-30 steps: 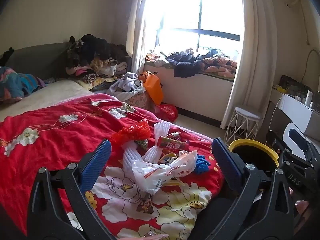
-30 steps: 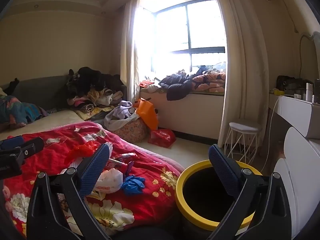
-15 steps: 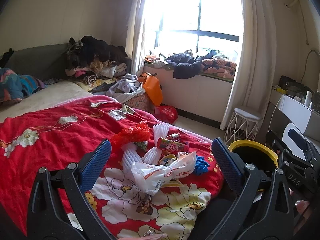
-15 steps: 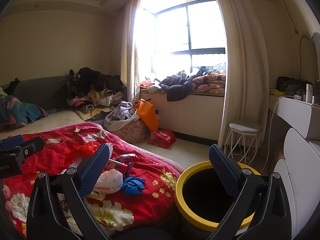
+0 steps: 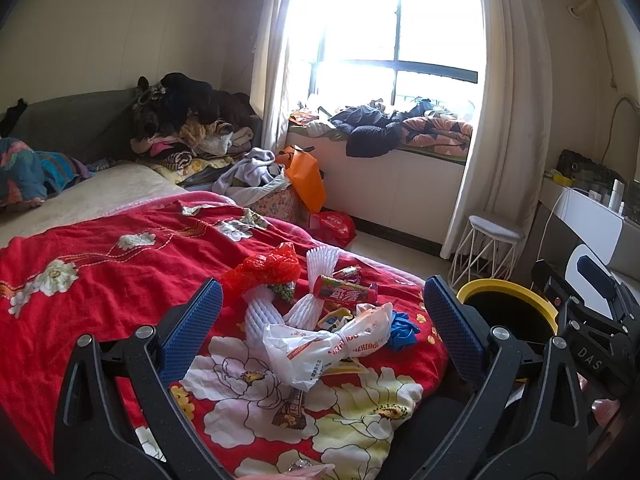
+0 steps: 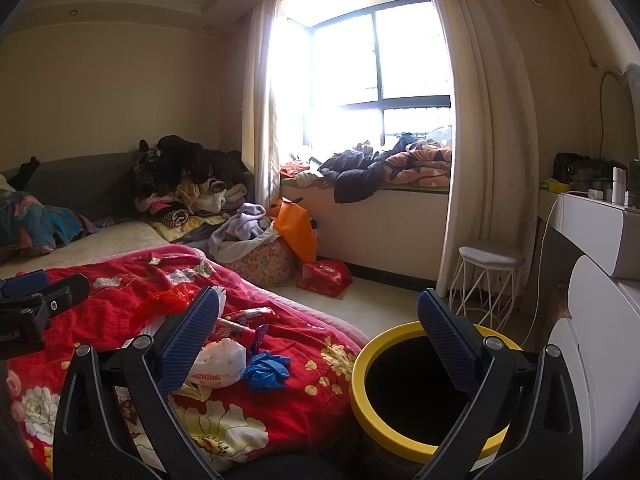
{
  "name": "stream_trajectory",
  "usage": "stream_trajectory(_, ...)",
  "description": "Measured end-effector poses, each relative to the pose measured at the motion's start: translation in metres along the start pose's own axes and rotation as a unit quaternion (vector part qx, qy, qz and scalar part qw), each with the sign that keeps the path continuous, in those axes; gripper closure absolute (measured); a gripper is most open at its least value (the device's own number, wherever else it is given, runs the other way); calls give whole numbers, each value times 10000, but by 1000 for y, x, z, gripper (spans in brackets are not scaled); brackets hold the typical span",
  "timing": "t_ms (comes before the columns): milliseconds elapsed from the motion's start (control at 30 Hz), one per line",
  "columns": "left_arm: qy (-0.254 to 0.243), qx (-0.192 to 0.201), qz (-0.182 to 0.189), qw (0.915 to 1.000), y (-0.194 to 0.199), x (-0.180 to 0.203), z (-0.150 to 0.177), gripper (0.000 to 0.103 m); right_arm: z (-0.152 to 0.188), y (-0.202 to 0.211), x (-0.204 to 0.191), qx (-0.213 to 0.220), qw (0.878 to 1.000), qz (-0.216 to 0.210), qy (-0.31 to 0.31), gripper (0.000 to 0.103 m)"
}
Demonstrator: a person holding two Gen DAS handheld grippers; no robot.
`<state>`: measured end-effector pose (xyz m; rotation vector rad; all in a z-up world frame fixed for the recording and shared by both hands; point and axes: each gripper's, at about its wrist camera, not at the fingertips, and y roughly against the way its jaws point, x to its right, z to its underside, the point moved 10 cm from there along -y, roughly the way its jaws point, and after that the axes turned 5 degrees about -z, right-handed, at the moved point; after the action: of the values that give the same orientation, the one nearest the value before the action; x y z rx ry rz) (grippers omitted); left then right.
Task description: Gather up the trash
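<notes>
Bed (image 5: 100, 280): covered by red floral blanket (image 5: 360, 408), trash clustered near its foot corner
On blanket: white knotted plastic bag (image 5: 328, 348), blue glove (image 5: 402, 326) just beside it, red plastic bag (image 5: 264, 270), white foam nets (image 5: 264, 316), red snack tube (image 5: 344, 290), dark wrapper (image 5: 292, 412)
Floor (image 6: 380, 304): yellow-rimmed bin (image 6: 400, 436) beside bed, white stool (image 6: 486, 276), red bag (image 6: 326, 276)

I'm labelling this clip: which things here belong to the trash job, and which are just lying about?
For the job:
- white bag
- red bag
- blue glove
- red wrapper
- foam nets
- bin
- left tool and right tool, both open and empty

Lying about:
- clothes pile
- orange bag
- stool
- quilt
</notes>
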<state>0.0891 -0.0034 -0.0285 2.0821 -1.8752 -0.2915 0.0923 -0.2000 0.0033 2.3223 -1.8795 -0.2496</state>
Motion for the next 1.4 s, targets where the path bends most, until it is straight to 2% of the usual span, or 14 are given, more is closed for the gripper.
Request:
stream_trajectory(333,-2,-15,21,10000,-1,1,0,10,-1,1,0,-9,10000,-17,1,6)
stream_trajectory(567,155,-66,70,9998,-4,-11,-4,10,3,-7,-5,-215,9996,-166,55,6)
stream_trajectory(1067,657,-13,-540,9964,-19,-85,-15,10,2,-54,-61,-483,9940,-975,109,6)
stream_trajectory(1200,644,-205,-628,9957,-30,-105,-6,10,5,-74,-61,-651,9938,-906,22,6)
stream_trajectory(1400,549,-859,-257,9945,-62,-99,24,11,34,-109,-25,-1244,9908,-460,-264,6)
